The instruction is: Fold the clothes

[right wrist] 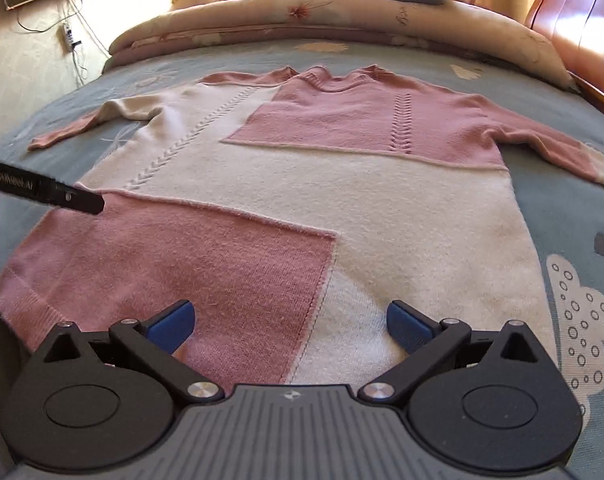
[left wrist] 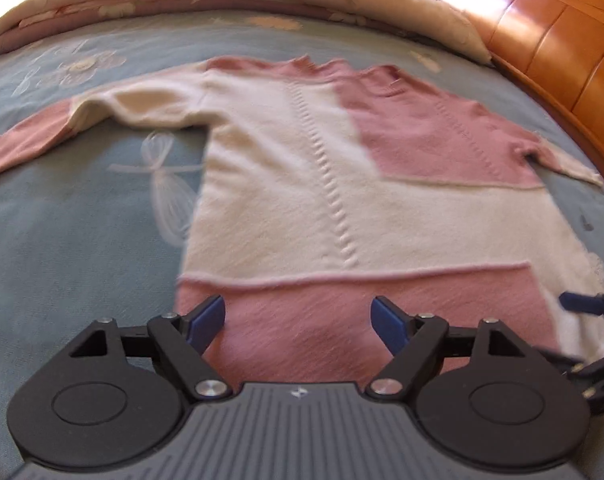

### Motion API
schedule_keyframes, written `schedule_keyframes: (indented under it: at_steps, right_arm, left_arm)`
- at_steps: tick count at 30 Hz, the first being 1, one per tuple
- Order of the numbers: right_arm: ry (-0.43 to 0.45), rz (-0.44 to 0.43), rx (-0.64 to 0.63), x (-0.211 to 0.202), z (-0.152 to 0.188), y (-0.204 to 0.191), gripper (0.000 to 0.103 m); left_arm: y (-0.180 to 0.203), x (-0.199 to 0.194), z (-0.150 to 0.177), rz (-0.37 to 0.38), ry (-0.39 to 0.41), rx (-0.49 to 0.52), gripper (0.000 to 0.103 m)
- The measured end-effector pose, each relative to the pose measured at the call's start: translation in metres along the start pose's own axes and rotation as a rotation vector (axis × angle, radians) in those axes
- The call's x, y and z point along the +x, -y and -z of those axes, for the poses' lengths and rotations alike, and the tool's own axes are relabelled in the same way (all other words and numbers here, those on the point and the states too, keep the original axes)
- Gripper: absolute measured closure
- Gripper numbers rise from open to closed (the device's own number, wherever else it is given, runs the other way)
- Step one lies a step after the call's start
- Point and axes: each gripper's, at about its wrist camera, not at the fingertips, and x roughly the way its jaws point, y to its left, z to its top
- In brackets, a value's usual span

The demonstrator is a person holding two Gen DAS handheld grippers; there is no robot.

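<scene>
Garment: pink-and-cream colour-block knitted sweater (right wrist: 302, 200), spread flat, front up, on the grey-blue patterned bedspread (left wrist: 82, 240); hem nearest both pairs of fingers, collar farthest, sleeves out to either side.
Left gripper (left wrist: 300, 320): blue-padded fingers (left wrist: 206, 320) stand wide apart with nothing between them; pink hem band lies directly ahead of and below them. No contact can be confirmed.
Right gripper (right wrist: 290, 326): fingers (right wrist: 174, 322) stand at full spread, nothing held; seam where the pink hem panel meets the cream panel runs straight out from between them.
Weight: judged light; one pair of fingers should lift an edge without strain.
Stiffness: judged soft and limp; any lifted portion will drape and sag, so unsupported spans will fold on themselves.
Surface: fuzzy knit, judged high-friction against the pads; slipping is unlikely, snagging or stretching is the greater risk.
Fragility: not breakable; avoid hard pulls that distort the knit.
Grasp points: the ribbed hem corners just outboard of each pair of fingers, or the cuffs of the left sleeve (right wrist: 82, 124) and right sleeve (right wrist: 562, 148), well beyond the fingers.
Grasp method: pinch both fabric layers at an edge, not the flat middle, where the bedspread may be caught too.
Support: the bed is soft; pressing down will sink the fingers.
</scene>
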Motion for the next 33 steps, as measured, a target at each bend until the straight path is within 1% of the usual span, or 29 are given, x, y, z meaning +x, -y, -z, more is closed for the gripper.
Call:
schedule_keyframes:
  at_steps: [2, 5, 6, 8, 11, 14, 18, 20, 24, 26, 29, 33]
  right_arm:
    - [-0.005, 0.025, -0.022, 0.003, 0.0, -0.005, 0.0]
    - [0.001, 0.042, -0.023, 0.004, 0.001, -0.007, 0.0]
    - [0.004, 0.043, -0.019, 0.004, 0.001, -0.006, 0.0]
    - [0.005, 0.047, -0.022, 0.004, 0.002, -0.007, 0.0]
    - [0.005, 0.052, -0.028, 0.004, 0.002, -0.008, 0.0]
    - [0.012, 0.053, -0.032, 0.004, 0.003, -0.008, 0.0]
    - [0.034, 0.053, -0.033, 0.002, 0.007, -0.009, 0.0]
    - [0.037, 0.056, -0.035, 0.003, 0.007, -0.009, 0.0]
    - [0.036, 0.055, -0.042, 0.002, 0.007, -0.009, 0.0]
    - [0.032, 0.055, -0.047, -0.001, 0.008, -0.01, 0.0]
    - [0.026, 0.054, -0.038, -0.008, 0.007, -0.01, 0.0]
    - [0.062, 0.042, 0.0, -0.02, 0.003, -0.004, 0.0]
  left_arm:
    - [0.013, 0.001, -0.003, 0.036, 0.021, 0.015, 0.02]
    - [0.025, 0.014, 0.001, 0.044, 0.002, 0.016, 0.018]
    - [0.026, 0.018, 0.004, 0.035, 0.001, 0.012, 0.018]
    - [0.029, 0.023, 0.012, 0.018, 0.013, 0.013, 0.012]
    - [0.032, 0.019, 0.019, -0.008, 0.018, 0.026, 0.011]
    - [0.031, 0.013, 0.023, -0.023, 0.013, 0.013, 0.011]
    - [0.027, 0.004, 0.028, -0.032, 0.007, -0.019, 0.011]
    - [0.026, 0.002, 0.027, -0.025, 0.001, -0.025, 0.011]
    - [0.015, -0.001, 0.015, 0.028, 0.003, -0.095, 0.011]
    - [0.006, -0.002, 0.005, 0.037, 0.019, -0.133, 0.011]
    - [-0.004, -0.002, -0.014, 0.039, 0.056, -0.153, 0.012]
    - [-0.012, 0.008, -0.042, 0.06, 0.103, -0.153, 0.011]
